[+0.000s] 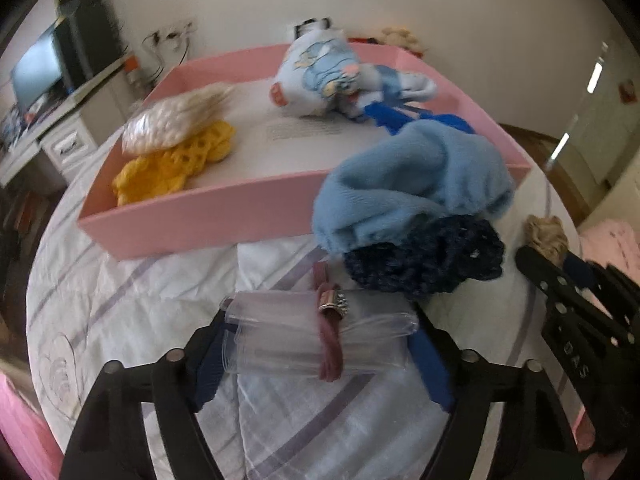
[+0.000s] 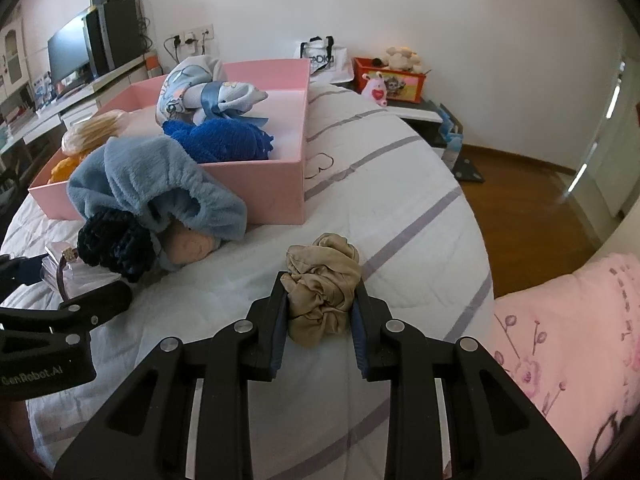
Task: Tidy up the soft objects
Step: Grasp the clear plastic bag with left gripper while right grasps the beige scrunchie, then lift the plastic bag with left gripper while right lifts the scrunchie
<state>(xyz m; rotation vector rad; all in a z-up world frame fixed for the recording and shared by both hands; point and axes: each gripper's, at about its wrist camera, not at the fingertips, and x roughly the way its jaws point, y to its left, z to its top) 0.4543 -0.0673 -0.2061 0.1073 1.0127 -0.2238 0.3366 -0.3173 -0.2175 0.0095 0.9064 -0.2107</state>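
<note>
My right tongs (image 2: 320, 312) are closed tight on a beige scrunchie (image 2: 322, 288), just above the bed cover (image 2: 400, 184). My left tongs (image 1: 316, 344) stand partly open around a clear packet (image 1: 280, 336) with a pink hair band (image 1: 330, 344); I cannot tell if the pads press it. The pink box (image 1: 208, 216) already holds yellow, white and blue soft things. A light blue cloth (image 2: 152, 184) and a dark scrunchie (image 2: 114, 240) still lie outside, I think.

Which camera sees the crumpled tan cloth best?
The right wrist view. There the tan cloth sits big and sharp in the middle, pinched in the right gripper over the bed. The left wrist view shows only a small, blurry bit of it at the right edge, above that gripper's black fingers.
</note>
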